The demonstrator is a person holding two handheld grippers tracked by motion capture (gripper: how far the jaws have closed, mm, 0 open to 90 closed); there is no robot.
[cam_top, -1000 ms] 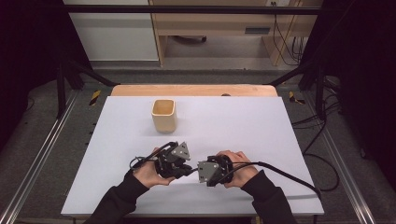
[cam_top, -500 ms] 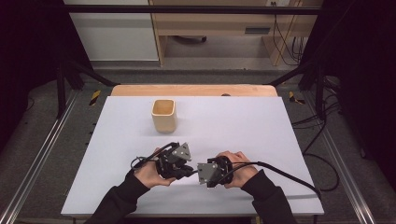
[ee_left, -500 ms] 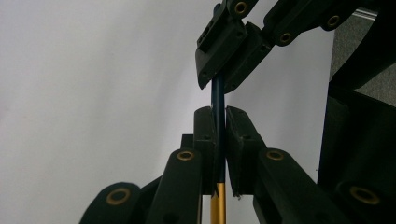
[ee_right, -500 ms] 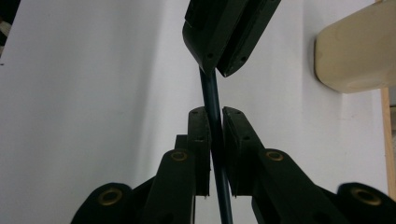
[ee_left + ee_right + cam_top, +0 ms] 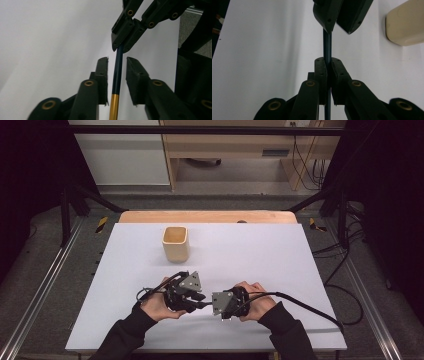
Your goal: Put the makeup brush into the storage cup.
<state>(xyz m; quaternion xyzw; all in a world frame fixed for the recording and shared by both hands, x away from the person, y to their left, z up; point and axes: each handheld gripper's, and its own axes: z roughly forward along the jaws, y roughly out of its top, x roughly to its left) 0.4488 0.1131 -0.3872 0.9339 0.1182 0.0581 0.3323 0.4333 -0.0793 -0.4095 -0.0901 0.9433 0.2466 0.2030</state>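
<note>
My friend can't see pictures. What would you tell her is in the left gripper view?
A thin dark blue stick with a gold end stands between the left tongs, whose jaws have just been opening and no longer touch it. At its far end the right tongs clamp it, above the white table.

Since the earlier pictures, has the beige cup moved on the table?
No. In the high view the beige cup stands at the same place, just in front of the table's wooden back edge.

Bright table, dark surround, blurred foreground
</note>
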